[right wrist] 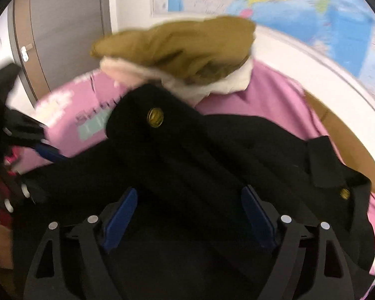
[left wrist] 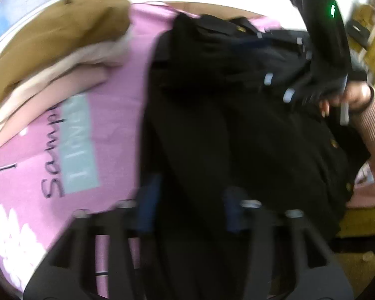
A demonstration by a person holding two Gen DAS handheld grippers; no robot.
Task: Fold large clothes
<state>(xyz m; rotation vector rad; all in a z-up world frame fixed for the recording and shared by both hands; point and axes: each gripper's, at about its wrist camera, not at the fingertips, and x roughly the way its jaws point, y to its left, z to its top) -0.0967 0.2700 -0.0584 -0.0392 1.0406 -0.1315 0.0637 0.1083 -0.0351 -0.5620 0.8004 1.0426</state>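
Between the right gripper's spread fingers lies the black coat, ungripped.

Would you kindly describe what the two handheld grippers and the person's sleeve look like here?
Both grippers are black plastic with cut-out linkage arms, silver pivot pins and flat dark blue fingers. The right gripper also appears from the left wrist view as a black body with a small green light. The hand holding it wears a ribbed pink sleeve and a dark wristband.
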